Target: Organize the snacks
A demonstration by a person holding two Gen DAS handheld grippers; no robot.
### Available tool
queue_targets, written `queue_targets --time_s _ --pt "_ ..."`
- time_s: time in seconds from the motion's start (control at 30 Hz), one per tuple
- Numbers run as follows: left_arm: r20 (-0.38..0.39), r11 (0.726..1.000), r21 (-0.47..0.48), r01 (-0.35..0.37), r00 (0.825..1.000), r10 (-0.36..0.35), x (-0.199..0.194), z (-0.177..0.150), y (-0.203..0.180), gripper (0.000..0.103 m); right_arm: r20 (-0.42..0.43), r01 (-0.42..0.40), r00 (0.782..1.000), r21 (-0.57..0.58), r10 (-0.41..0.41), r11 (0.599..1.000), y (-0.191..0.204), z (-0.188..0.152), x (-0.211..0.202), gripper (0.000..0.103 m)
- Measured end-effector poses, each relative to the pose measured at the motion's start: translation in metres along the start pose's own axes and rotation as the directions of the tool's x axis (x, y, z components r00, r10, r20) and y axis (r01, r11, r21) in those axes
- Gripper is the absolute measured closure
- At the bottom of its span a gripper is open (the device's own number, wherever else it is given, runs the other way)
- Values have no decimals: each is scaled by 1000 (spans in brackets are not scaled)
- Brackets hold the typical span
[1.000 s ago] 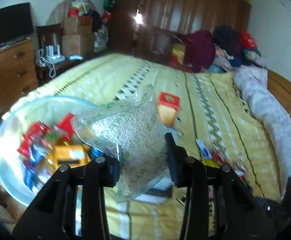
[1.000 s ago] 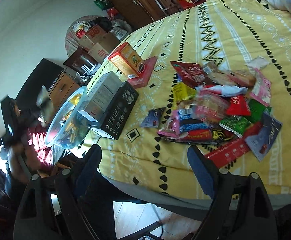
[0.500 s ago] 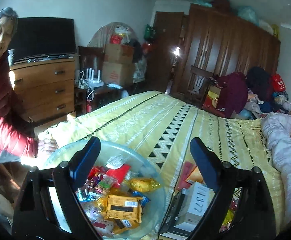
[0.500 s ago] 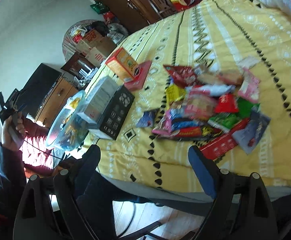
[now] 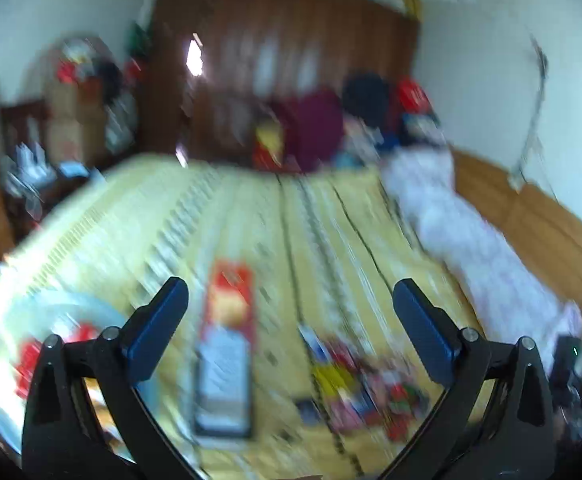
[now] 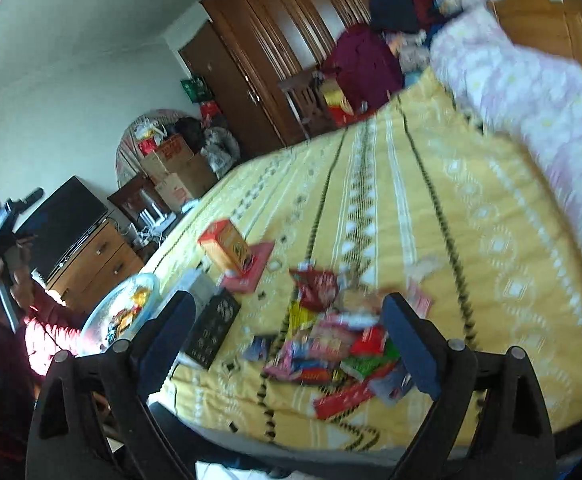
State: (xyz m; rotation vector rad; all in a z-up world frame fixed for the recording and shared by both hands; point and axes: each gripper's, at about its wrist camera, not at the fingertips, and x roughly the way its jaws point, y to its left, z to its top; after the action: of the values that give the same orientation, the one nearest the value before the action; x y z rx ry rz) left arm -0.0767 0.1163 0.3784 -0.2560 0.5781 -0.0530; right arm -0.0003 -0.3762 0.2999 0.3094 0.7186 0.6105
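- The bed (image 6: 471, 216), in a yellow patterned cover, carries everything; the loose snack pile (image 6: 331, 344) lies near its front edge, so a careless sweep could push packets onto the floor.
- The clear bowl (image 6: 131, 300) of sorted snacks overhangs the bed's corner; a knock could tip it.
- Left gripper (image 5: 291, 304): fingers have just been opening, now wide apart, nothing between.
- Right gripper (image 6: 289, 312): fingers have just been opening, apart, empty.
- Motion blur leaves no label readable.
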Motion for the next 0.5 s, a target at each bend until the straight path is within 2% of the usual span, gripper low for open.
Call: queue_targets --time_s 0.03,0.07,0.1,0.13,0.2,0.27,0.37,0.5 --pt "-94 999 5 33 995 -32 31 -27 -12 9 -26 2 1000 15 -1 1000 -4 -9 7 7" --pt "-179 997 16 70 982 -66 57 -51 -23 16 -57 2 998 30 0 1000 -8 -21 15 7" --pt "-271 994 25 109 957 -98 87 -80 -35 36 -88 5 996 48 0 999 -14 -35 22 7" --pt "-358 992 30 126 928 -107 117 -108 -46 46 -107 7 994 59 -1 998 -17 -44 27 7" --pt "-446 992 57 114 892 -76 160 -150 -59 48 -146 24 989 75 -13 997 -23 -65 35 7" --pt "-492 997 64 50 871 -12 197 -184 -57 51 -171 37 985 87 -21 996 -28 -78 38 7" --pt "-509 999 21 -29 860 36 232 -203 -38 51 -194 51 981 115 -28 992 -40 -93 38 7" --pt "-523 997 29 -74 849 79 254 -215 -29 50 -216 82 975 158 -46 984 -59 -105 42 7"
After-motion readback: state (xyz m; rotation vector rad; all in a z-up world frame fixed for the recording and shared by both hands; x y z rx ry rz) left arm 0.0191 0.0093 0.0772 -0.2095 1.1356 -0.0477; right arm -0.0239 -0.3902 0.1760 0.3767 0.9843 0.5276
